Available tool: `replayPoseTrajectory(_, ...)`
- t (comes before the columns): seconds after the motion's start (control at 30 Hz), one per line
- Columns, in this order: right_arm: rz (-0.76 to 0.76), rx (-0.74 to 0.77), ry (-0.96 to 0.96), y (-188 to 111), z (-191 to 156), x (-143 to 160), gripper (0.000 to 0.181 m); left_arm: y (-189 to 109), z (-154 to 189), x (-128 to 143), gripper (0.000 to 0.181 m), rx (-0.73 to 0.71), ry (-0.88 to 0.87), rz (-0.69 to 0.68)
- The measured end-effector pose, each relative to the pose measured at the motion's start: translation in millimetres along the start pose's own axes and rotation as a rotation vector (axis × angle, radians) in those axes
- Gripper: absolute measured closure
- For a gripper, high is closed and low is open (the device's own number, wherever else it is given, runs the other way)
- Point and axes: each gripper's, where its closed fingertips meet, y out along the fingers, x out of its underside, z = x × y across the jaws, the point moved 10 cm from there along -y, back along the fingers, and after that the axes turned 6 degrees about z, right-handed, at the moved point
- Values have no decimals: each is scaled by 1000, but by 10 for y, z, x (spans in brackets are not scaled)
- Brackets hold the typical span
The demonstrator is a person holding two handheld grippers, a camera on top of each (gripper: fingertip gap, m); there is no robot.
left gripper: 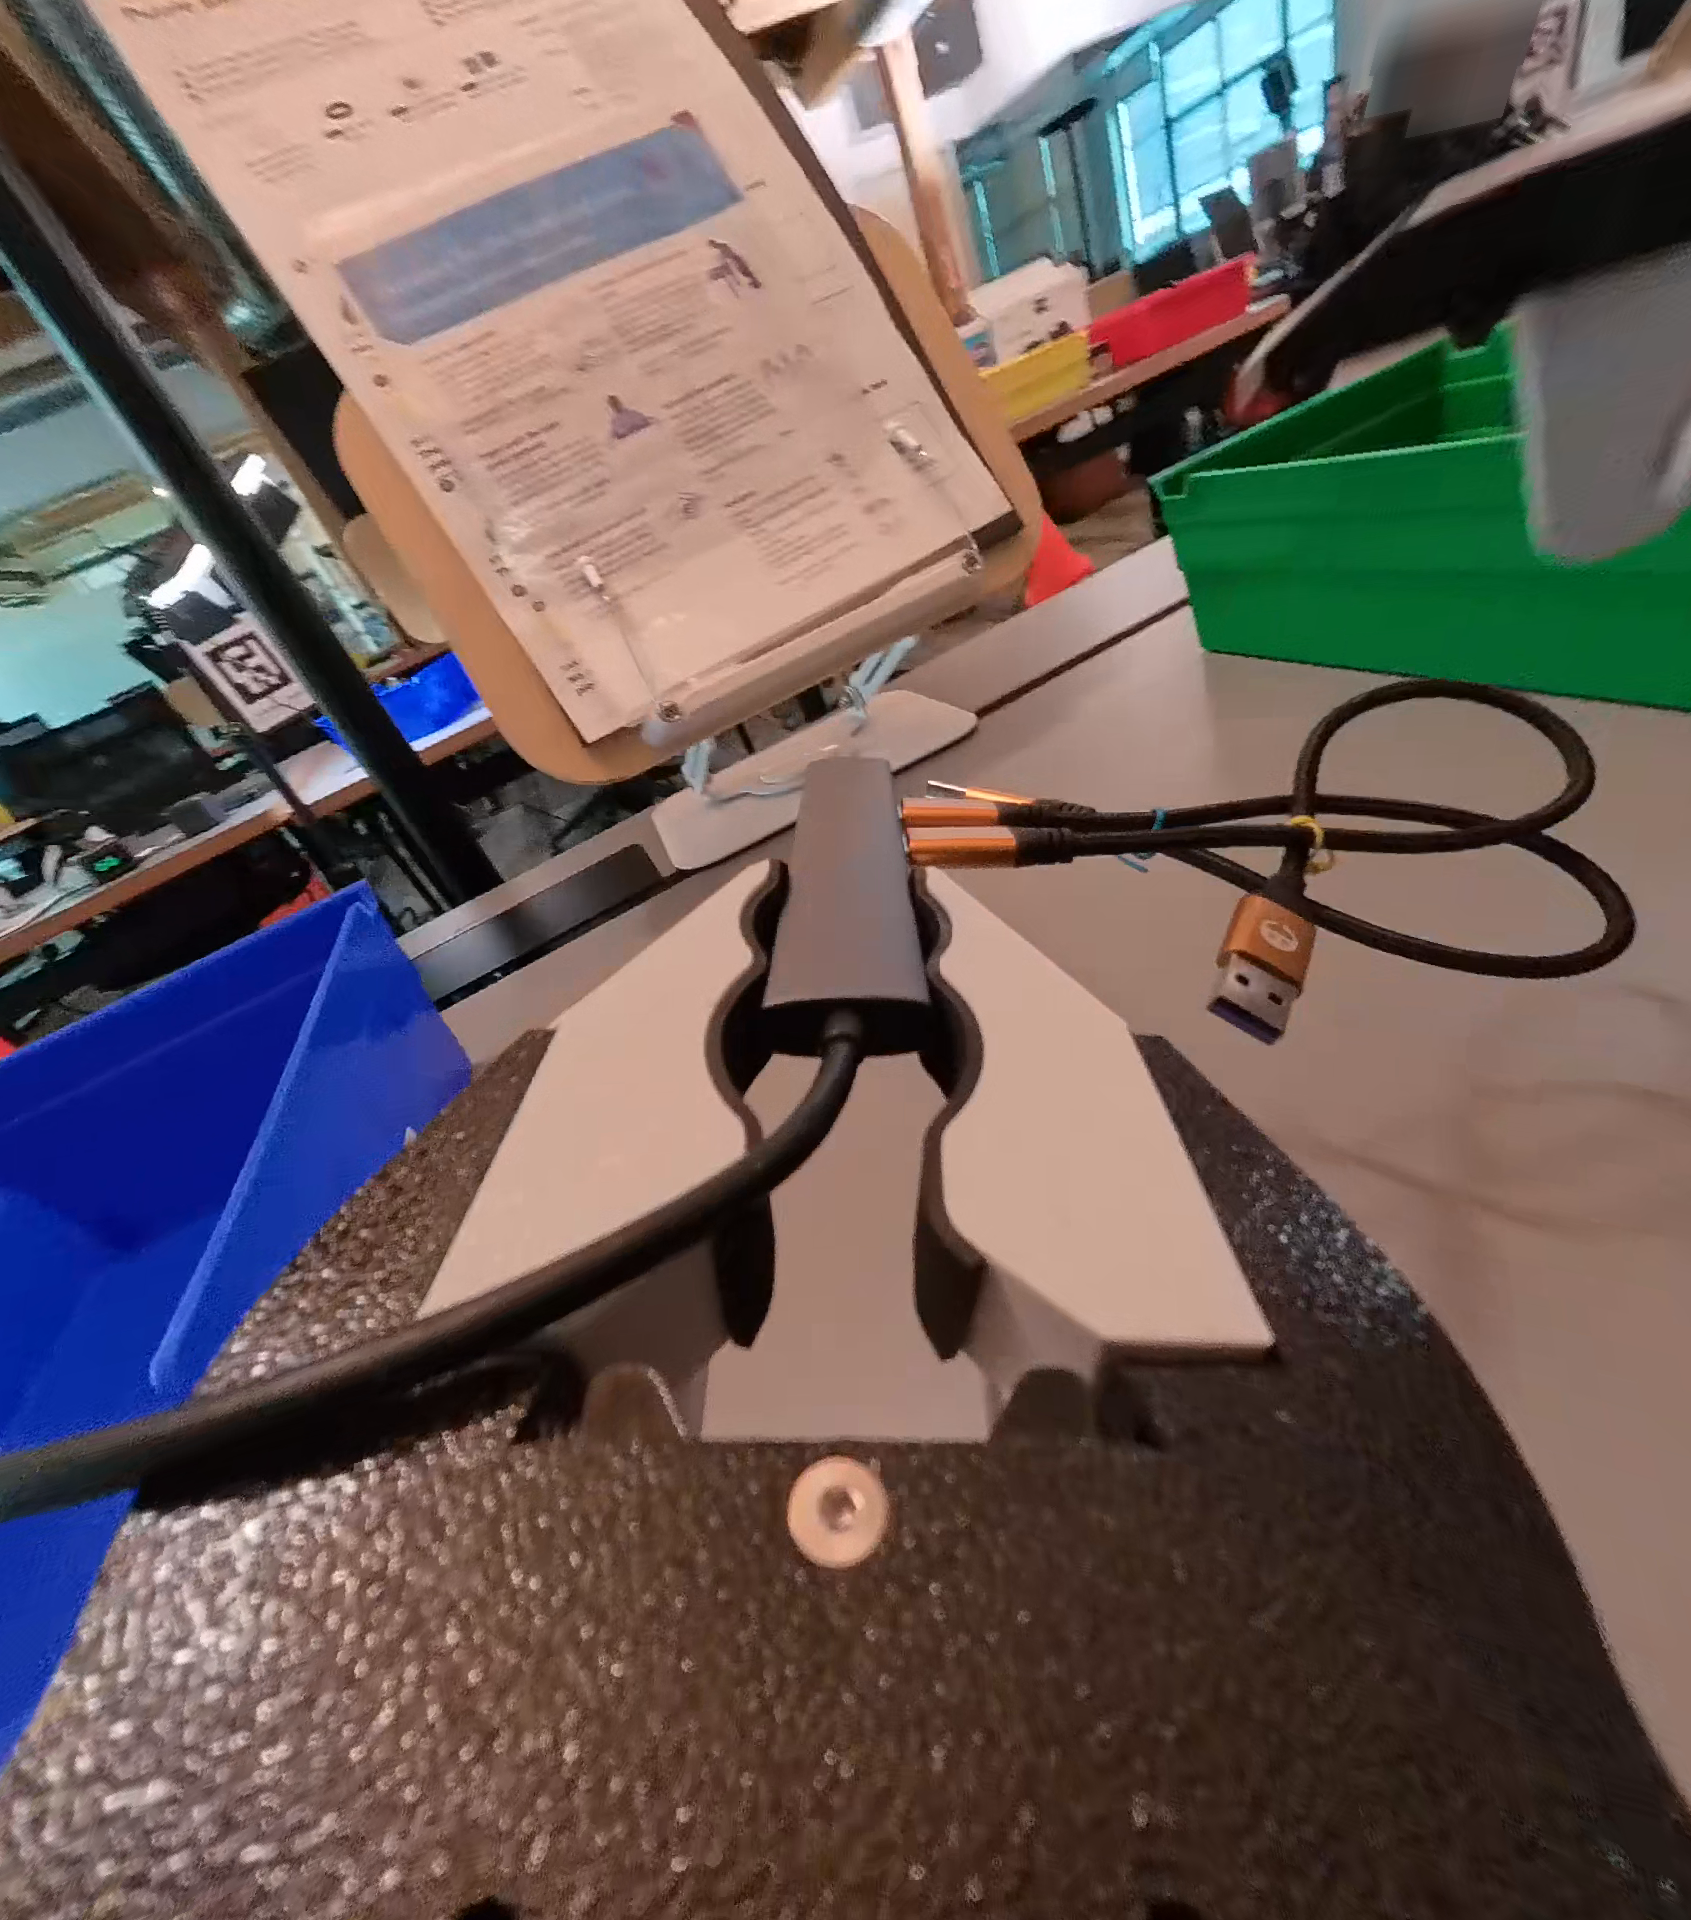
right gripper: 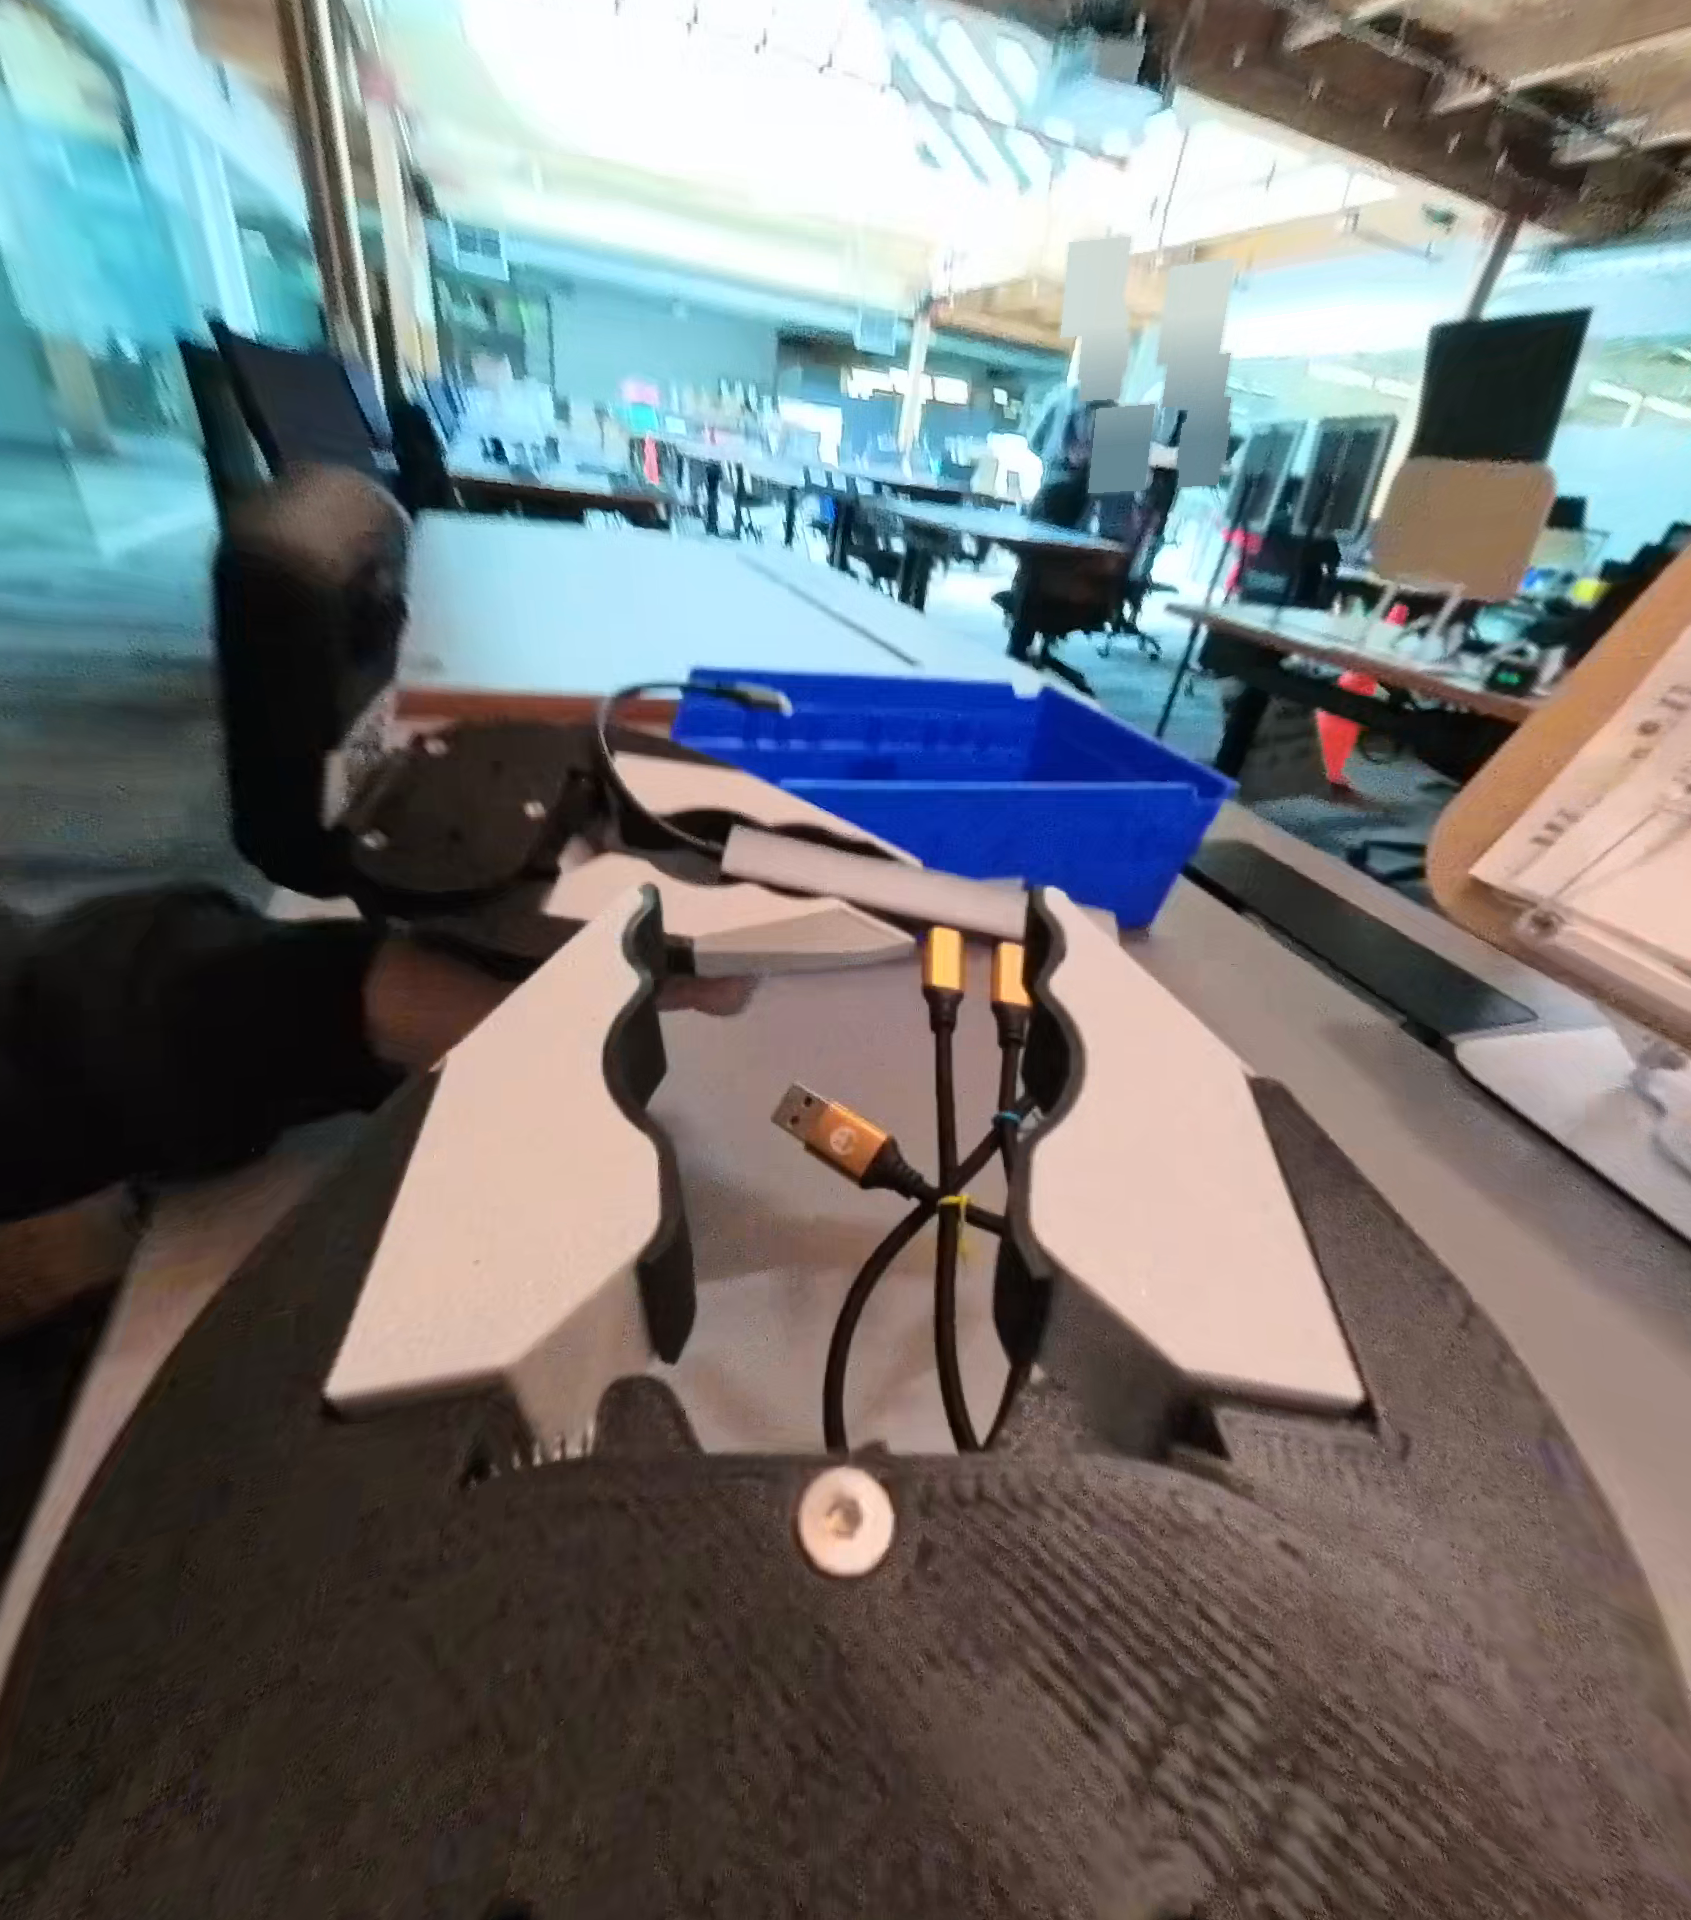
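Your left wrist view is evenly lit, daylight from windows (left gripper: 1194,135) far ahead of the jaws, up and right. Sharp between the jaws and just ahead; the document stand (left gripper: 633,416) beyond reads soft. Hard motion blur smears the right gripper (left gripper: 1630,343) at upper right. Soft, faint shadows on the table (left gripper: 1443,1195). Strong wide-angle bending: the black post (left gripper: 197,499) left of the jaws leans.

Your right wrist view is brighter; the ceiling glare (right gripper: 716,114) above the jaws blows out white. Background smeared, worst at left edge. Cables (right gripper: 945,1195) between the jaws stay crisp.
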Motion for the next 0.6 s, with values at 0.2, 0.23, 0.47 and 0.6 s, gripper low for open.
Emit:
replayPoseTrajectory(0.2, -78, 101, 84, 390, 106, 275, 150, -21, 43, 27, 160, -48, 21, 72)
replayPoseTrajectory(0.23, -111, 108, 78, 402, 140, 305, 150, -30, 36, 43, 160, -58, 32, 70)
replayPoseTrajectory(0.47, -68, 62, 97, 416, 153, 369, 150, -55, -12, 129, 160, -3, -44, 116)
replayPoseTrajectory(0.6, -94, 12, 16, 469, -8, 406, 150, -69, -36, 171, 160, -20, -72, 75)
